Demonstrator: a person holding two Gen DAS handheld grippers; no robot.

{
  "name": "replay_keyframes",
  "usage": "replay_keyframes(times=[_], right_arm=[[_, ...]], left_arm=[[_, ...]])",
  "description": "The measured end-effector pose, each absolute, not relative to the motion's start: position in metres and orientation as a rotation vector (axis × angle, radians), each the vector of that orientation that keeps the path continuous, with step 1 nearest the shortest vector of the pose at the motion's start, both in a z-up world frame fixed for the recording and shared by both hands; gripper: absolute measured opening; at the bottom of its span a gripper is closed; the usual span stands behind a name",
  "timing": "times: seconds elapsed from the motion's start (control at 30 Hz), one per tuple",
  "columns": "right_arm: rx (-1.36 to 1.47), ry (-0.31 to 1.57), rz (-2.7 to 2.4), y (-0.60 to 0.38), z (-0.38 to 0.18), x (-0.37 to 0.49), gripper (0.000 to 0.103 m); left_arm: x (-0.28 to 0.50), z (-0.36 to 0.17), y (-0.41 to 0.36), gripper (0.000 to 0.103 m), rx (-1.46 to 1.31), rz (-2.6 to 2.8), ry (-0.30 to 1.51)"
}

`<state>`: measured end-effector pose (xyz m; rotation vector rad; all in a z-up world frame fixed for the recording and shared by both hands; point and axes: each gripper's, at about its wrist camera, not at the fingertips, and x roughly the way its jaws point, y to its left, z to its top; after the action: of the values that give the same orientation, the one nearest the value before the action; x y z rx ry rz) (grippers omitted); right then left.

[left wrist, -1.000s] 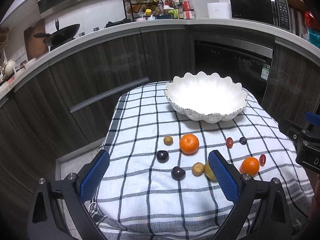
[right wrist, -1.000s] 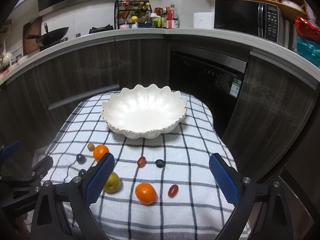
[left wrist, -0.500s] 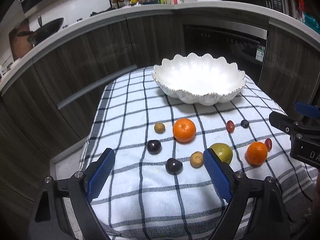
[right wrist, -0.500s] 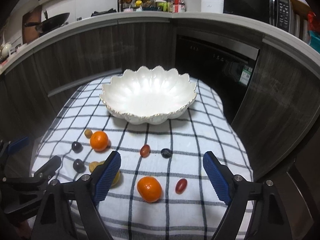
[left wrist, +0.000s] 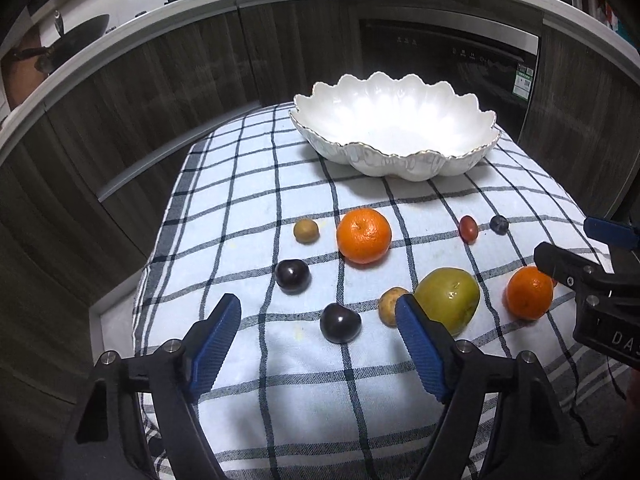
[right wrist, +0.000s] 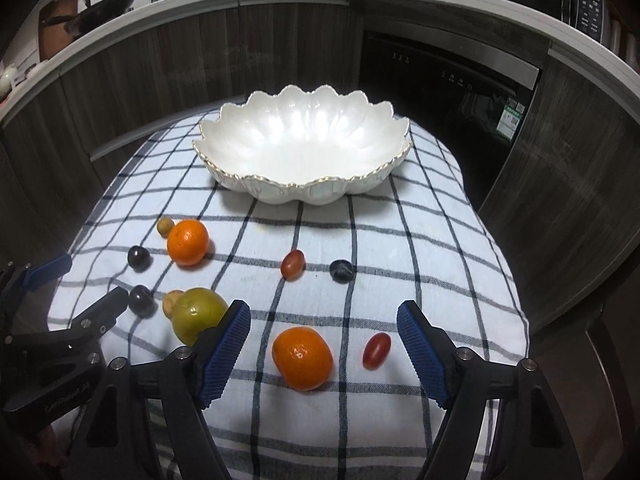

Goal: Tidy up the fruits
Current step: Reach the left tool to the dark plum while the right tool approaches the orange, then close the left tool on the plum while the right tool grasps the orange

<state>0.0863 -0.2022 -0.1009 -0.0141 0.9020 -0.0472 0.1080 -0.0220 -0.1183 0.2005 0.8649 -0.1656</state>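
I see the empty white bowl (right wrist: 304,156) at the surface's far end. My right gripper (right wrist: 324,350) frames the near orange (right wrist: 302,358), fingers closing but untouching; my left gripper (left wrist: 318,344) likewise closes around the dark plum (left wrist: 340,322).

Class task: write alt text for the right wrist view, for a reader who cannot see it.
The right gripper, jaws closing with nothing between them yet, hangs over an orange and a red grape tomato on a checked cloth. Beyond them stands an empty white scalloped bowl; more fruit lies to the left.
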Motion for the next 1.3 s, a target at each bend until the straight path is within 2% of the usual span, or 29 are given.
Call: replay_keyframes(times=[0.57,0.83,0.93,1.07,1.3], right_arm=[[-0.013,1.047,-0.009,-0.198,-0.139,0.099,0.068],[-0.003,1.091,0.002,-0.198,-0.150,0.103,0.064],[0.001,1.113,0.006,-0.198,-0.154,0.105,0.057],[0.022,1.135,0.022,-0.199,-0.159,0.106,0.044],[0.039,1.135,0.029,-0.200,-0.158,0.105,0.041]], left_arm=[[0.128,-0.158,-0.028,0.054,0.210,-0.201,0.992],[0.133,-0.168,-0.029,0.048,0.220,-0.200,1.008],[0.133,-0.170,-0.028,0.044,0.210,-0.210,1.013],[0.132,-0.169,-0.029,0.029,0.203,-0.227,1.012],[0.130,-0.165,-0.028,0.029,0.201,-0.218,1.007]])
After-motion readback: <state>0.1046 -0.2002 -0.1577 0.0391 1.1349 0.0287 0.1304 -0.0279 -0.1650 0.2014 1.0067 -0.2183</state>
